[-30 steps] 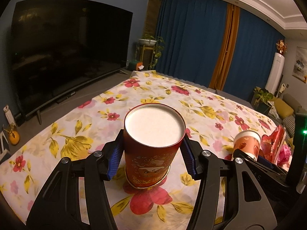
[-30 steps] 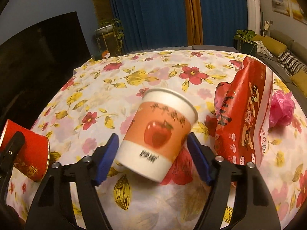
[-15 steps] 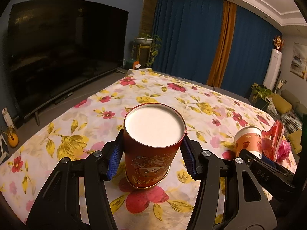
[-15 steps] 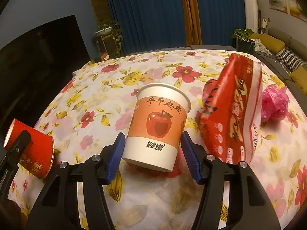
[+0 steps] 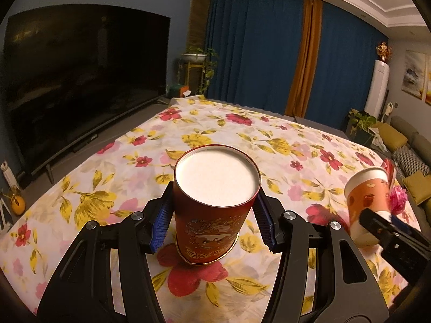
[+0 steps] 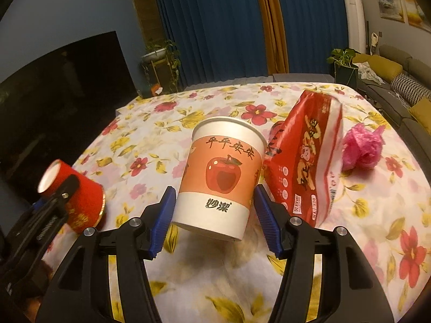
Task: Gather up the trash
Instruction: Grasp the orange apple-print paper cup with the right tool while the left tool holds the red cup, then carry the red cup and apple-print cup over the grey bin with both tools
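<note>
The red paper cup [image 5: 215, 204] sits clamped in the left claw [image 5: 214, 223], blue pads pressed on both sides, its white inside facing the camera and its gold-edged base hanging over the flowered tabletop [image 5: 242, 132]. In the right wrist view that same cup shows at 9 o'clock, tipped sideways. The apple-print cup [image 6: 221, 177] is clamped in the right claw [image 6: 215, 220], base clear of the cloth, nearly upright. Both appear lifted so the cups can be carried off together as trash, one per hand.

Just at 3 o'clock of the apple cup stands the red snack bag [image 6: 304, 161], and beyond it, further toward 2 o'clock, lies a crumpled pink plastic bag [image 6: 362, 148]; both remain to be gathered, I judge.

Against the frames a second ago, the apple cup has gone from strongly tilted to close to vertical and sits higher above the cloth; the red cup's grip looks unchanged, though the left camera has risen somewhat.
</note>
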